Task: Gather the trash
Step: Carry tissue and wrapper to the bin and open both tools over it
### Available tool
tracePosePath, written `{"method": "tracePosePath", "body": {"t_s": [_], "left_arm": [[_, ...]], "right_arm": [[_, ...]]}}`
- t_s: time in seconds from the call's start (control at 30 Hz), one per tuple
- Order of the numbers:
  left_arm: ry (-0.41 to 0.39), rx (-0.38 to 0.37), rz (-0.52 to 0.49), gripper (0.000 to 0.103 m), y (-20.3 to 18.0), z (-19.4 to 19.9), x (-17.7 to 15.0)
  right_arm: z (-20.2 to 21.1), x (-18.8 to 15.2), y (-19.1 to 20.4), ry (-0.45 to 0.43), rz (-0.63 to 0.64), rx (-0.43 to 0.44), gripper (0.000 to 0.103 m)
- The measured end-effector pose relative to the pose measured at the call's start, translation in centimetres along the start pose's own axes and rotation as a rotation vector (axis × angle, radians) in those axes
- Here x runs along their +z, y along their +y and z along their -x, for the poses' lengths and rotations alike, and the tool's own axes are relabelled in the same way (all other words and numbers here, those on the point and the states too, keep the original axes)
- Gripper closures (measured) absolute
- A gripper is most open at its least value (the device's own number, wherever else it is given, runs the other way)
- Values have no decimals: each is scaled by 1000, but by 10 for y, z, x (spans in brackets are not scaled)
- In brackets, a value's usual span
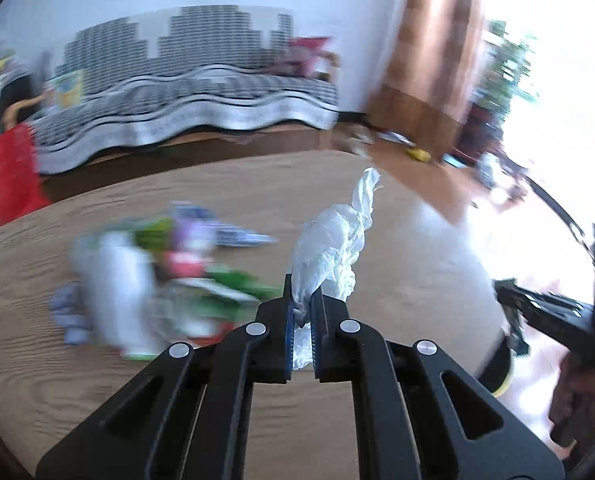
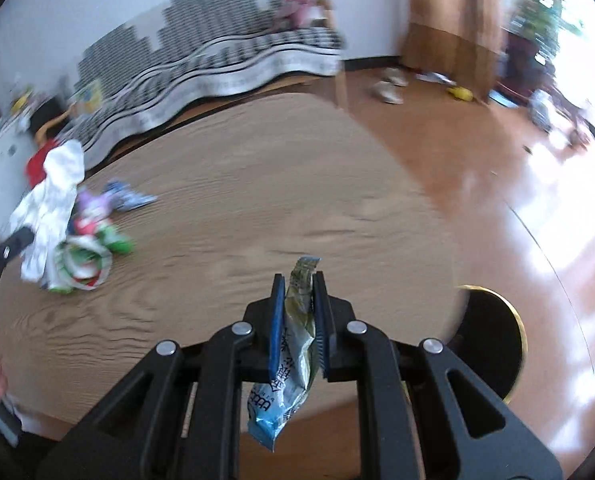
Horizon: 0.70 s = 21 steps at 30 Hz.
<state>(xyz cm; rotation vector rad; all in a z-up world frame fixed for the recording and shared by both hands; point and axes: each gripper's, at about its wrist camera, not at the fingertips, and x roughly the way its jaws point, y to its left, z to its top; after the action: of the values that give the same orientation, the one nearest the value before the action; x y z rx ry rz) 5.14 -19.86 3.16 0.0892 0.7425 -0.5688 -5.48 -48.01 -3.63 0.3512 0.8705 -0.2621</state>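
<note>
My left gripper (image 1: 300,286) is shut on a crumpled white tissue (image 1: 333,240) that sticks up above its fingers over the round wooden table (image 1: 225,200). My right gripper (image 2: 299,280) is shut on a silvery blue snack wrapper (image 2: 293,344), which hangs down between its pads. A blurred pile of coloured wrappers (image 1: 169,280) lies on the table to the left of the left gripper. From the right wrist view the same pile of wrappers (image 2: 93,248) sits at the far left, with the white tissue (image 2: 51,204) and the left gripper's arm in front of it.
A black bin with a yellow rim (image 2: 493,340) stands on the floor beside the table's right edge. Behind the table is a sofa with a striped cover (image 1: 193,96). Shoes (image 2: 389,88) and small items lie on the shiny wooden floor. A hand (image 1: 581,396) holds the right gripper's handle.
</note>
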Motion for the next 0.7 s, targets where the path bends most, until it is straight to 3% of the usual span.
{"method": "tracePosePath", "body": {"t_s": [0.23, 0.4, 0.53, 0.7], "left_arm": [[72, -168, -153, 97, -141, -36, -28], [133, -234, -223, 97, -213, -61, -54], [172, -256, -259, 97, -248, -80, -64], [207, -267, -278, 97, -268, -99, -69]], "right_arm": [[6, -22, -120, 28, -159, -98, 88], [-9, -44, -186, 99, -254, -130, 88], [-25, -62, -225, 162, -325, -140, 88], [-32, -70, -240, 181, -350, -151, 88]]}}
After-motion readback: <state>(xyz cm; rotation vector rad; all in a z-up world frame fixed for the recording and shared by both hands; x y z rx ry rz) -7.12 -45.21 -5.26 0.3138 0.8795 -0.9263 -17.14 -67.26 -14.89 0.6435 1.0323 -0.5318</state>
